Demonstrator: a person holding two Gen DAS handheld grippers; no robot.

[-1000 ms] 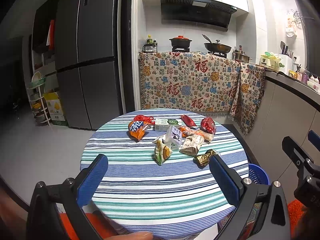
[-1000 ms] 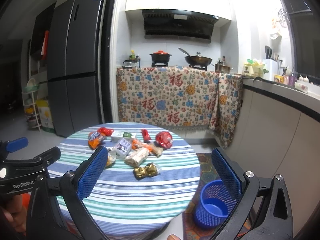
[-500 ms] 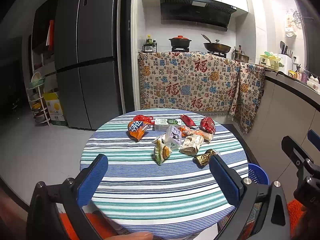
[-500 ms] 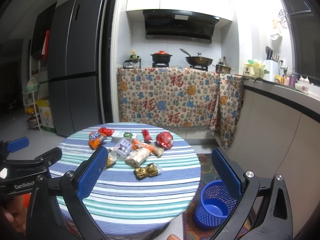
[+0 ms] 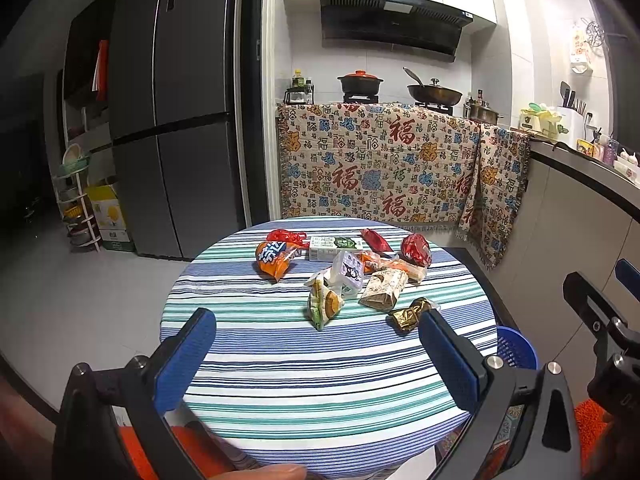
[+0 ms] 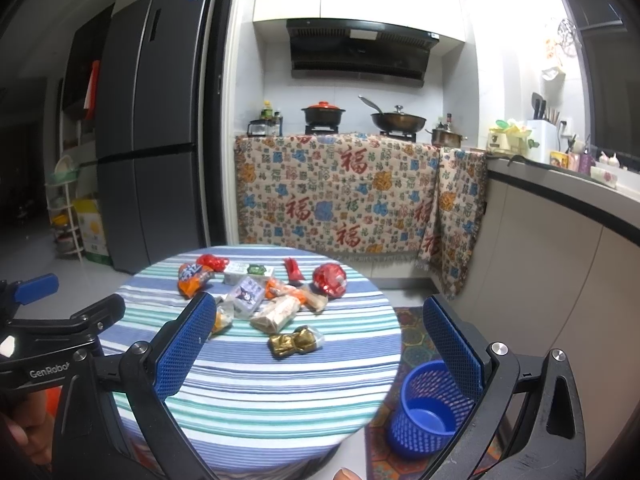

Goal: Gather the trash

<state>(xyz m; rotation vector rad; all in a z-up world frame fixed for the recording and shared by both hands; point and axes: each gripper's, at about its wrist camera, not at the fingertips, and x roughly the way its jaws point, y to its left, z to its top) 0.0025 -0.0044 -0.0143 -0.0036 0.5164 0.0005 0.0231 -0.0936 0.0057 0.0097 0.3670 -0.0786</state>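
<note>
Trash (image 5: 352, 276) lay clustered on the far half of our round striped table (image 5: 320, 360): an orange packet (image 5: 274, 258), a white carton (image 5: 335, 249), a red ball-shaped wrapper (image 5: 416, 250) and a gold wrapper (image 6: 294, 342) nearest us. We held our left gripper (image 5: 316, 364) over the near edge, fingers spread wide and gripping nothing. Our right gripper (image 6: 316, 344) was likewise wide apart and empty. A blue mesh bin (image 6: 430, 408) stood on the floor just beside the table's right edge.

left gripper (image 6: 52, 336): "GenRobo" | patterned cloth (image 6: 340, 196): "福"
</note>
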